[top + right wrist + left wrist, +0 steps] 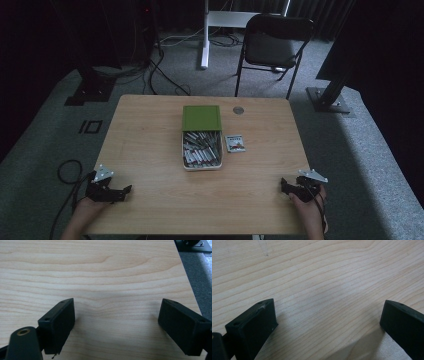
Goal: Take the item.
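Table in high view: wood top, bare room all round the mid tray of metal bits w/ green lid at its far end, small packet beside. Left gripper at near-left edge, right gripper near-right. Grey carpet, chair beyond.
Left gripper view: jaws wide over bare wood.
Right gripper view: jaws wide, table edge at right.

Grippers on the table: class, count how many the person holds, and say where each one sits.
2. The left gripper rests at the table's near left corner; the right gripper rests at its near right corner. Both have their jaws apart.
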Available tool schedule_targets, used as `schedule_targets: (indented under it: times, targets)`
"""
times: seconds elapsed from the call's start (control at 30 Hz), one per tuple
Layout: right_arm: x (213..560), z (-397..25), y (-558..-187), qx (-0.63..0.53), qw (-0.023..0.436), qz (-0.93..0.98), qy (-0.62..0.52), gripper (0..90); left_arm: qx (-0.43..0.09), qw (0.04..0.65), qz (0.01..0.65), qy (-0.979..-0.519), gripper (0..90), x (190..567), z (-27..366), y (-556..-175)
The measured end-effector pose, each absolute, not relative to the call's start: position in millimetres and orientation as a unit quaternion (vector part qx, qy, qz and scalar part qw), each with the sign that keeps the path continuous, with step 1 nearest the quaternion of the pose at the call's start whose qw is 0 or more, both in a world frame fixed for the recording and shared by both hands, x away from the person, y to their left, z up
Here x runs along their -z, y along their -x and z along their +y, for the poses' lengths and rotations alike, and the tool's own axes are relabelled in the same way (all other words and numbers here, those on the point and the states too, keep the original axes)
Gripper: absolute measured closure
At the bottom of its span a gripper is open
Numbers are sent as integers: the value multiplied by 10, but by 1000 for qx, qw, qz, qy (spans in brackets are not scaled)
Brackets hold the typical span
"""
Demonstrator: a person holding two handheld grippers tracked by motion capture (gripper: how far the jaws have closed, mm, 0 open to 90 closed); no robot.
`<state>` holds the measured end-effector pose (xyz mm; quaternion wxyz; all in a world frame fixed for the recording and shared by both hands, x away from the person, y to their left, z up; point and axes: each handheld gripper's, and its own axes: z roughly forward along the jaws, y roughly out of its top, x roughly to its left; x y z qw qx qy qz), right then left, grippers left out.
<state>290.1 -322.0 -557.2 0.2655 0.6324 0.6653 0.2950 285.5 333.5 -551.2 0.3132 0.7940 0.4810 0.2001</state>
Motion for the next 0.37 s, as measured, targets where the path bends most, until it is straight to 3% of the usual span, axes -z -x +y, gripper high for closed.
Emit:
schedule_targets:
  times: [0.37]
  targets:
    - [5574, -3216, -2904, -295, 265, 668, -630, 126, -200, 313, 481, -794, 14, 5512, 3335, -2856]
